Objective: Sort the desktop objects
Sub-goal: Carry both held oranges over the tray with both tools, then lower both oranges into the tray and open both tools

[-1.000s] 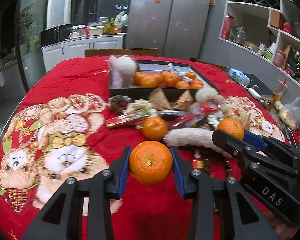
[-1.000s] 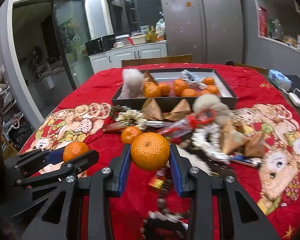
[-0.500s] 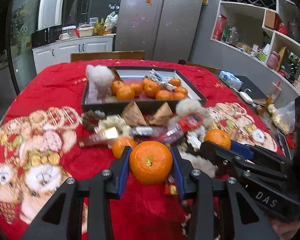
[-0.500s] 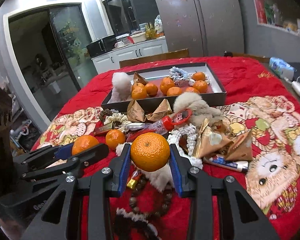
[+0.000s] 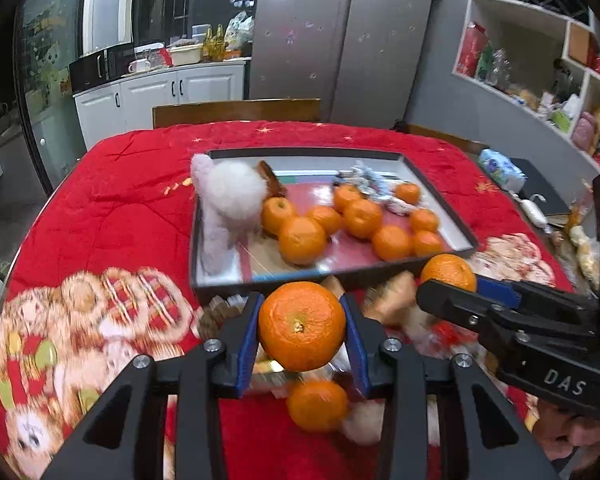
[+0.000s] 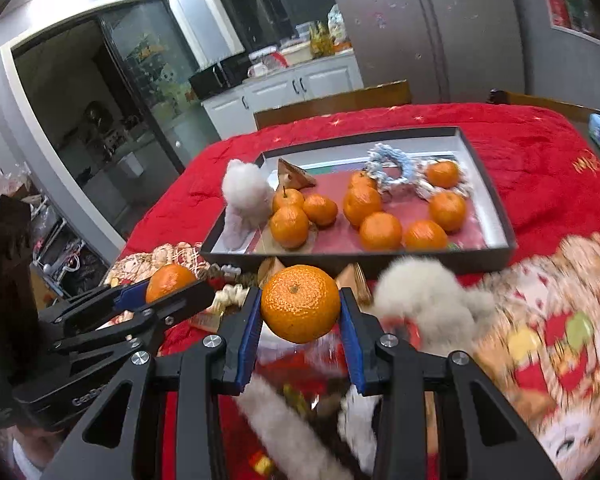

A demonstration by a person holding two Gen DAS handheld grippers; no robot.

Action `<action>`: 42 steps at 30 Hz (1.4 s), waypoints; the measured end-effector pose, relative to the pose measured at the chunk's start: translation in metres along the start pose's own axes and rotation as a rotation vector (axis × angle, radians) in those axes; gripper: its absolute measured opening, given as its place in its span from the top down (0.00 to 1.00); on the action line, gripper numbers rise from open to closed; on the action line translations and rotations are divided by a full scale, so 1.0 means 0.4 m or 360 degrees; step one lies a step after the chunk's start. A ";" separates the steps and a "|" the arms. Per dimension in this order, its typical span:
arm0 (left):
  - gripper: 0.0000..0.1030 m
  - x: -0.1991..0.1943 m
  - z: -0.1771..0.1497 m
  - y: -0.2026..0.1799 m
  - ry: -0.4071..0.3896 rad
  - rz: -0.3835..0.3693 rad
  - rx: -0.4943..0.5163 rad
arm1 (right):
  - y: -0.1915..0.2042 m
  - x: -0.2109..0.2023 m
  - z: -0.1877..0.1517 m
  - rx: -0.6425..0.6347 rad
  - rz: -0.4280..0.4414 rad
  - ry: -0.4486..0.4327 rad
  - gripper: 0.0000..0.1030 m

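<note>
Your left hand-held gripper (image 5: 302, 326) and right hand-held gripper (image 6: 300, 304) each squeeze an orange (image 5: 302, 326) near the tray (image 5: 440, 196). Let go too high and it may bump others or roll out.

Orange tangerines (image 5: 302, 326), red bear-print cloth (image 5: 112, 208)

Dim indoor light, motion-blurred foreground, dark fisheye-warped corners
</note>
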State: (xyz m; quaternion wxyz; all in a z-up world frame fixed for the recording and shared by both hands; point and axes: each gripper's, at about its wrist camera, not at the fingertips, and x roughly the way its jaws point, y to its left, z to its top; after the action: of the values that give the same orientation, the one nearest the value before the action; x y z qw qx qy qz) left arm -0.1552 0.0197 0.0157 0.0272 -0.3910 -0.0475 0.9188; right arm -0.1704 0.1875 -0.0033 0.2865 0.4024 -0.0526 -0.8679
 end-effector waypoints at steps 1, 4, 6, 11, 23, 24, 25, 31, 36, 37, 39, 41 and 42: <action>0.62 0.010 0.009 0.002 0.0001 0.0011 0.0005 | 0.002 0.015 0.014 -0.0008 -0.0002 0.0014 0.65; 0.61 0.062 0.052 0.023 0.0023 0.0038 0.0018 | 0.004 0.062 0.053 -0.0047 -0.0030 0.0047 0.65; 0.61 0.096 0.071 0.032 0.0055 0.0048 0.0024 | 0.003 0.095 0.080 -0.0064 -0.0050 0.0065 0.65; 0.61 0.184 0.098 0.061 0.0144 0.0079 0.0013 | -0.011 0.183 0.121 -0.0080 -0.0057 0.0142 0.65; 0.61 0.285 0.093 0.075 0.0251 0.0156 0.0063 | -0.066 0.319 0.141 -0.0007 -0.0067 0.0359 0.65; 0.61 0.286 0.092 0.073 0.0246 0.0157 0.0059 | -0.067 0.322 0.141 -0.0008 -0.0069 0.0355 0.65; 0.61 0.286 0.091 0.072 0.0243 0.0159 0.0062 | -0.068 0.322 0.141 -0.0011 -0.0077 0.0353 0.65; 0.61 0.279 0.083 0.071 0.0218 0.0163 0.0059 | -0.065 0.316 0.137 -0.0037 -0.0112 0.0323 0.65; 0.61 0.276 0.084 0.071 0.0210 0.0180 0.0045 | -0.060 0.316 0.136 -0.0045 -0.0127 0.0307 0.65; 0.61 0.277 0.085 0.071 0.0211 0.0181 0.0043 | -0.057 0.317 0.136 -0.0053 -0.0137 0.0304 0.65; 0.61 0.276 0.084 0.073 0.0213 0.0179 0.0041 | -0.053 0.322 0.137 -0.0059 -0.0152 0.0296 0.65; 0.61 0.280 0.086 0.069 0.0214 0.0180 0.0043 | -0.052 0.322 0.137 -0.0062 -0.0155 0.0296 0.65; 0.61 0.280 0.086 0.067 0.0214 0.0183 0.0046 | -0.052 0.321 0.137 -0.0059 -0.0154 0.0296 0.65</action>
State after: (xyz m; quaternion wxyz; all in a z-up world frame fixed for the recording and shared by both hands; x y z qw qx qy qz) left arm -0.2581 0.0003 -0.0435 -0.0168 -0.4533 -0.0097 0.8911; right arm -0.2856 0.1278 -0.0592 0.2554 0.4778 0.0098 -0.8404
